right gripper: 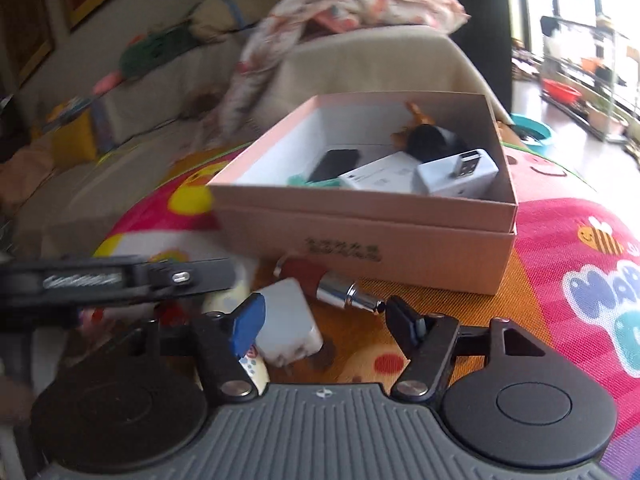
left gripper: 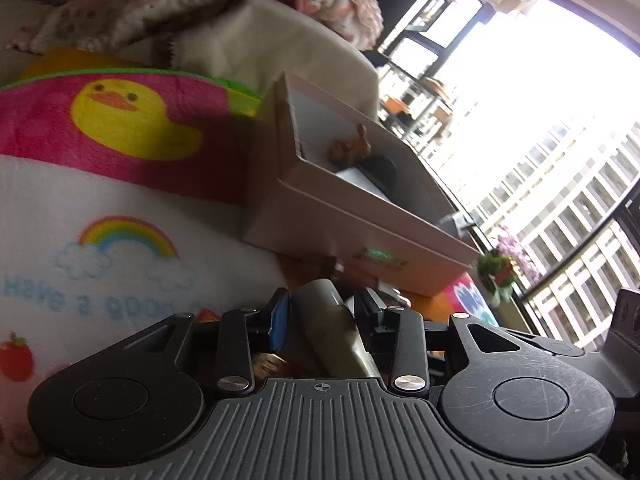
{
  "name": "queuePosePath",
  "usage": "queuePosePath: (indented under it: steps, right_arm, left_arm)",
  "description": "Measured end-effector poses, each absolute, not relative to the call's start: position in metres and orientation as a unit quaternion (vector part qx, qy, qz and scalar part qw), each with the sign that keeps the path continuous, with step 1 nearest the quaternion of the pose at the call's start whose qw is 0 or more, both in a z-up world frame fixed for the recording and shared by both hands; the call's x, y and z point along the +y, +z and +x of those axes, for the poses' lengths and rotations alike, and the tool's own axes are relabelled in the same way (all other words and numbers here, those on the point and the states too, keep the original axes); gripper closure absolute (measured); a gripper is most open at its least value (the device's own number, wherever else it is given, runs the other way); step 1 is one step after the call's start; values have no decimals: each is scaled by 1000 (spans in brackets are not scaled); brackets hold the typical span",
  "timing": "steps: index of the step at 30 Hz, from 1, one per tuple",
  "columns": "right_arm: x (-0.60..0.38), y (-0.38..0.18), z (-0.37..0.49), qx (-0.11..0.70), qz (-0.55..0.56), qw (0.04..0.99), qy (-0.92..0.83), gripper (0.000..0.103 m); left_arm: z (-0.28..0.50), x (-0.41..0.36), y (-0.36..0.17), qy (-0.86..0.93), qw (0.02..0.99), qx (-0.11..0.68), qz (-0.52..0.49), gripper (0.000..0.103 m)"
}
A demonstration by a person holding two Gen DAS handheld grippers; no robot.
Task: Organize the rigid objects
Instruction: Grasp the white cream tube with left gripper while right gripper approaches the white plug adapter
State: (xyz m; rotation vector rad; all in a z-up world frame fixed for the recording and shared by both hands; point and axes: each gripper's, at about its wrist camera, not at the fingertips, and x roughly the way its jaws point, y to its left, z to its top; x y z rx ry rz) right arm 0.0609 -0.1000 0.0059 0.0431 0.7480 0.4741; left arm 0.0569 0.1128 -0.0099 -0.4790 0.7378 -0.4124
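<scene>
Left gripper (left gripper: 320,312) clamped on beige tube (left gripper: 334,328), tube tilted between pads, just short of pink box (left gripper: 360,236). Right gripper (right gripper: 324,320) jaws apart, nothing gripped; white plug adapter (right gripper: 288,320) lies on colourful mat (right gripper: 560,240) by blue pad, not pressed. Red-and-chrome cylinder (right gripper: 332,284) on mat against box front. Box (right gripper: 360,240) holds white chargers (right gripper: 420,176), black items, brown figurine (left gripper: 352,146).
</scene>
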Motion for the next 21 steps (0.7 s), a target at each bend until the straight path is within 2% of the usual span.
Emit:
queuePosePath:
  steps: [1, 7, 8, 10, 12, 16, 21]
  right_arm:
    - [-101, 5, 57, 374, 8, 896, 238, 52]
    - [-108, 2, 7, 353, -78, 896, 257, 52]
    - [-110, 2, 0, 349, -91, 896, 260, 51]
    - [-115, 2, -12, 342, -107, 898, 258, 35]
    - [-125, 3, -18, 333, -105, 904, 246, 26]
    - [-141, -2, -7, 344, -59, 914, 208, 24]
    - [-156, -3, -3, 345, -15, 918, 196, 22]
  left_arm:
    - [55, 107, -10, -210, 882, 357, -224, 66]
    - [44, 76, -8, -273, 872, 369, -168, 66]
    - [40, 73, -7, -281, 871, 371, -157, 66]
    - [33, 68, -5, -292, 868, 375, -143, 66]
    - [30, 73, 1, -275, 877, 361, -157, 66]
    - [46, 100, 13, -198, 895, 322, -237, 66]
    - [85, 105, -1, -152, 889, 352, -250, 67]
